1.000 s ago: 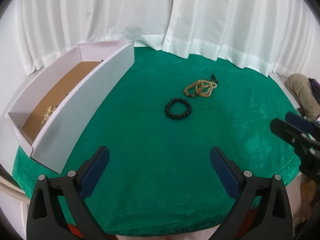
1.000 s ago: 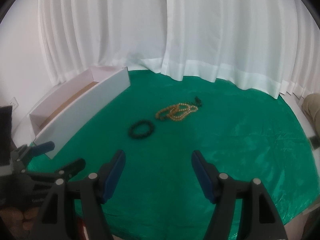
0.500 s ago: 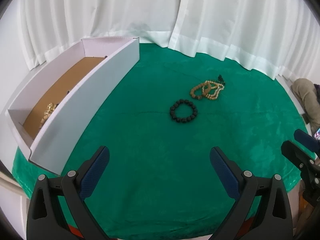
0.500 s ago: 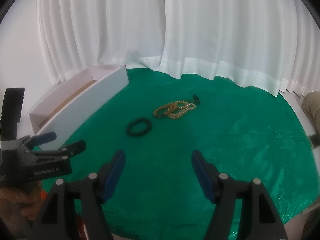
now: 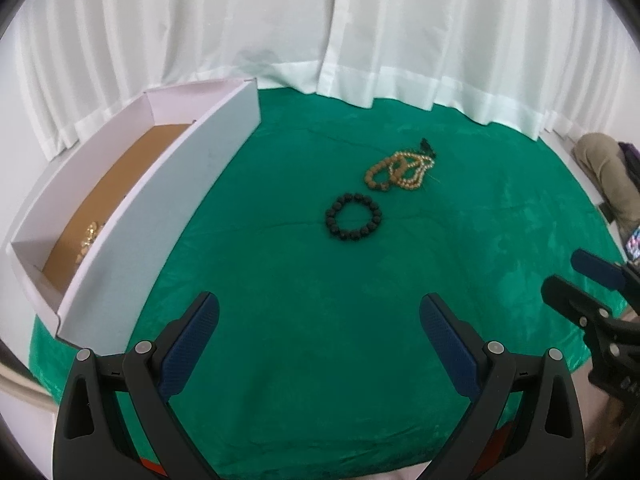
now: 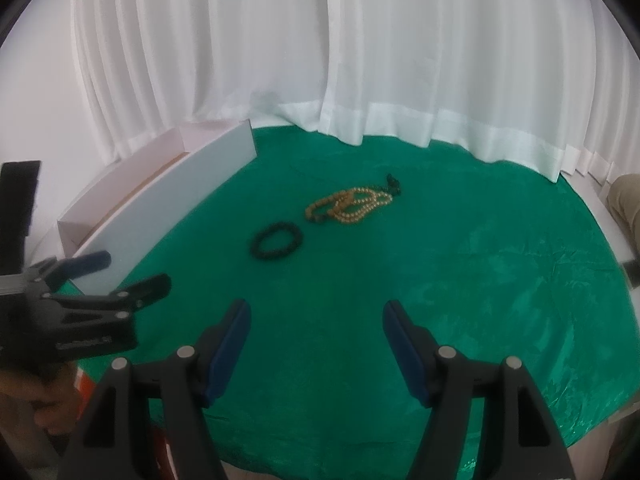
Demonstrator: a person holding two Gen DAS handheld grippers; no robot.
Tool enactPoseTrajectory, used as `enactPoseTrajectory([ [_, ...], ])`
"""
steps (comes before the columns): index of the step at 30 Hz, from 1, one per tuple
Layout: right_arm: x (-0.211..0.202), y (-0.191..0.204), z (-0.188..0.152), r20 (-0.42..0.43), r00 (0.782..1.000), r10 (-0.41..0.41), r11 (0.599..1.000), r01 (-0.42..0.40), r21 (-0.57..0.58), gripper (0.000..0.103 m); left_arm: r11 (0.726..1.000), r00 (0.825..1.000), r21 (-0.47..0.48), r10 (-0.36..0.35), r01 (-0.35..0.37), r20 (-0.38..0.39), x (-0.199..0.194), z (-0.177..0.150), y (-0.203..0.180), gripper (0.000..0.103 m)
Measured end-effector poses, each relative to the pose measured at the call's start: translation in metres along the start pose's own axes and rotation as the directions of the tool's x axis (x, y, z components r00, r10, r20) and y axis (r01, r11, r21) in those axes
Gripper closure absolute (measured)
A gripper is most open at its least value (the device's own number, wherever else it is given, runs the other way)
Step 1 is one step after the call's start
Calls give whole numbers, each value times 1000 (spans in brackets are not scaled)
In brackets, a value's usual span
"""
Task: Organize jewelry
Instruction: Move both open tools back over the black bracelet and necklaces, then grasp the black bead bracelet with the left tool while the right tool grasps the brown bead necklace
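Note:
A black bead bracelet (image 5: 353, 217) lies on the green cloth (image 5: 304, 320) mid-table; it also shows in the right wrist view (image 6: 277, 239). Just behind it lies a tangle of tan and gold bead strands (image 5: 401, 169), also in the right wrist view (image 6: 349, 204). A long white box (image 5: 160, 216) with a brown floor stands at the left and holds a small gold piece (image 5: 89, 237). My left gripper (image 5: 319, 314) is open and empty near the front edge. My right gripper (image 6: 316, 316) is open and empty, to the right of the left one.
White curtains (image 5: 320, 32) hang behind the table. The box's long wall (image 6: 176, 216) runs along the left side. A beige bundle (image 5: 608, 168) lies off the table at the right. The left gripper (image 6: 132, 280) shows in the right wrist view.
Both views have shifted slightly: the left gripper has drawn back and lifted a little, and the right gripper has edged forward. The jewelry has not moved.

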State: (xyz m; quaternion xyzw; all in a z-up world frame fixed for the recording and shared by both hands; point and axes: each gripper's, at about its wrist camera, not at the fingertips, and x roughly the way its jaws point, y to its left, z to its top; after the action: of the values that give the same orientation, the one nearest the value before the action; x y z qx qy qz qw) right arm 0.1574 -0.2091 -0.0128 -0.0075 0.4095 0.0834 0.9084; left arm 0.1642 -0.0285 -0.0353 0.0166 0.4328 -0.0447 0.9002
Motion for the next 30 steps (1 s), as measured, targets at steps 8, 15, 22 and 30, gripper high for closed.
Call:
enactPoseTrajectory([
  [8, 10, -37, 11, -43, 999, -5, 1000, 6, 25, 33, 999, 997, 12, -34, 35, -66, 21, 8, 8, 2],
  [15, 24, -78, 26, -91, 996, 12, 991, 0, 133, 33, 998, 994, 45, -38, 43, -104, 50, 37, 5, 3],
  [22, 40, -83, 37, -112, 993, 38, 989, -21, 145, 33, 996, 993, 85, 3, 7, -121, 101, 76, -7, 3],
  [30, 56, -90, 55, -140, 986, 92, 985, -69, 158, 33, 999, 982, 35, 15, -8, -191, 162, 88, 0, 3],
])
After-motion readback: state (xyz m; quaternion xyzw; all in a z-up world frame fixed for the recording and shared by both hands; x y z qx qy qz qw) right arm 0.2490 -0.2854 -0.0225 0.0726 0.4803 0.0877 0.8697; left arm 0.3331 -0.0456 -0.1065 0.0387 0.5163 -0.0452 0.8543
